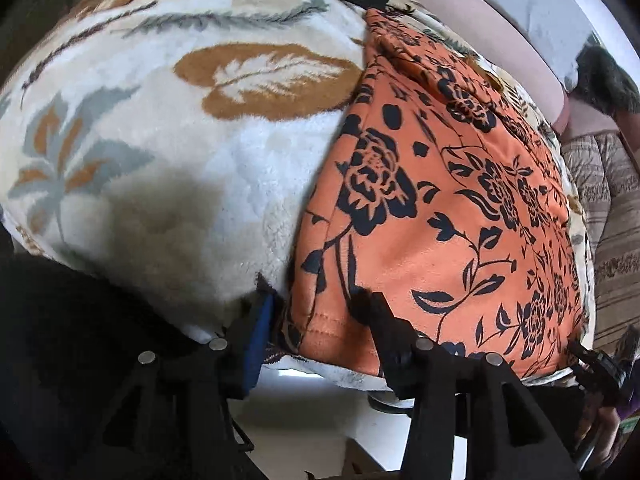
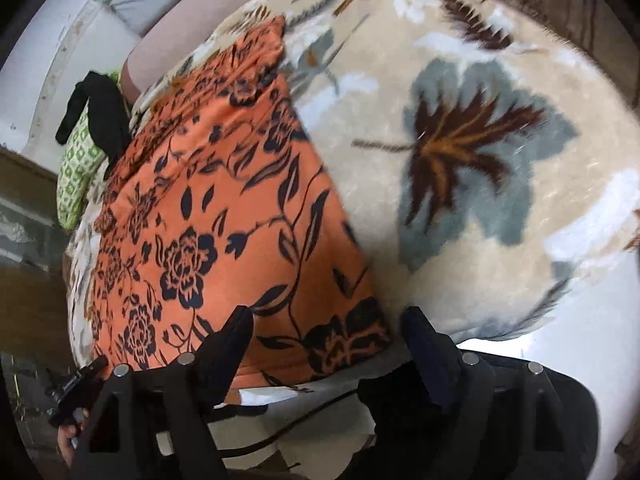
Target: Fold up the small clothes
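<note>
— Where the near hem of the orange floral garment (image 1: 436, 200) reaches the blanket's edge, how does the left claw (image 1: 316, 300) stand to it?

— Its jaws are spread wide, one on each side of the garment's near left corner. The blue-padded finger (image 1: 260, 324) sits on the fleece blanket (image 1: 160, 120) just left of the cloth; the other finger lies over the hem. It grips nothing.

— And the right claw (image 2: 328, 320)?

— Also wide apart, at the near right corner. One finger rests over the orange cloth, the other just beyond its right edge, over the blanket. Whether the tips touch the fabric I cannot tell.

— Where does the garment lie?

— Flat on the leaf-patterned blanket, running away from both claws, with its far end rumpled.

— The pose of the claws?

— Both come in low from the near edge, pointing forward along the cloth. In the right wrist view, fingers of the left hand (image 2: 70, 436) show at the lower left.

— What else is around?

— A black garment (image 2: 102, 120) and a green-patterned cloth (image 2: 76, 168) lie beyond the far end, with a brown striped cover (image 1: 612, 208) to the side.
</note>
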Tool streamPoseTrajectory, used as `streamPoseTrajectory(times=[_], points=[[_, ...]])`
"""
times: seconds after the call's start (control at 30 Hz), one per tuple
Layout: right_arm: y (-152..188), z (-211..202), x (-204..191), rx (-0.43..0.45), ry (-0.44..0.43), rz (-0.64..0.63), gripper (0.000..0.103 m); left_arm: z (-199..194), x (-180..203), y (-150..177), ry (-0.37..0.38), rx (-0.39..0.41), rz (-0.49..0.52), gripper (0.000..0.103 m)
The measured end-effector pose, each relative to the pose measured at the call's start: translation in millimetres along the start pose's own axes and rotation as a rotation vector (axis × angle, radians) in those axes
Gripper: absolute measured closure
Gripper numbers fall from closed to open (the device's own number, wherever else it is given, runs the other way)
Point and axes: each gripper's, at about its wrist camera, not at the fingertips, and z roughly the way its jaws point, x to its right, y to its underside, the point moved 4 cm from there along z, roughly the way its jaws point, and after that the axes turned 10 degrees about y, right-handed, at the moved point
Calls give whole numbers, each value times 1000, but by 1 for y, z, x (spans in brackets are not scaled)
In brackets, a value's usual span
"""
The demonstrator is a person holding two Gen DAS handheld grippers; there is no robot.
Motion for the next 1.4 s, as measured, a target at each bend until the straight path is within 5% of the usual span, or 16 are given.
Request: streamPoseTrajectory(times=[0.03, 0.1, 0.23, 0.37, 0.47, 0.6, 0.67, 0.7, 0.77, 0.8, 0.87, 0.97, 1.07, 1.17, 1.3, 1.4], points=[[-2, 4, -1, -3, 20, 6, 53, 2, 7, -3, -14, 2, 37, 93], [-9, -3, 0, 14, -22, 33, 93, -5, 13, -5, 28, 19, 35, 95], [-11, -58, 1, 127, -98, 68, 95, -44, 26, -9, 65, 140, 40, 95], [-13, -28, 16, 32, -8, 91, 90, -2, -1, -1, 15, -11, -31, 95], [-5, -24, 12, 23, -47, 91, 90, -3, 1, -4, 9, 6, -13, 88], [-6, -25, 13, 45, -63, 104, 30, -3, -1, -3, 22, 10, -59, 49], [-11, -22, 20, 46, -71, 121, 30, 3, -3, -1, 31, -15, -77, 49], [-12, -21, 20, 47, -88, 128, 31, 4, -4, 0, 34, -20, -72, 50], [-12, -18, 20, 33, -96, 106, 57, 8, 0, 0, 16, -25, -24, 90], [-13, -12, 19, 20, -93, 105, 82, 9, 2, 0, 23, -29, -15, 92], [-13, -4, 17, -9, -90, 108, 94, 5, 2, 0, 47, -24, -26, 94], [-12, -16, 17, 6, -138, 127, 95, -3, 6, -4, 70, -5, -29, 94], [-17, -17, 21, 4, -132, 130, 95, 11, -3, -3, 75, -75, -108, 94], [-16, -22, 24, -9, -176, 152, 95, -12, 19, -11, 67, -7, -9, 94], [-20, -16, 30, -47, -187, 182, 95, 8, 5, -13, 75, -122, -131, 94], [-36, -37, 16, -3, -254, 161, 95, -27, 35, -37, 145, -15, -47, 94]])
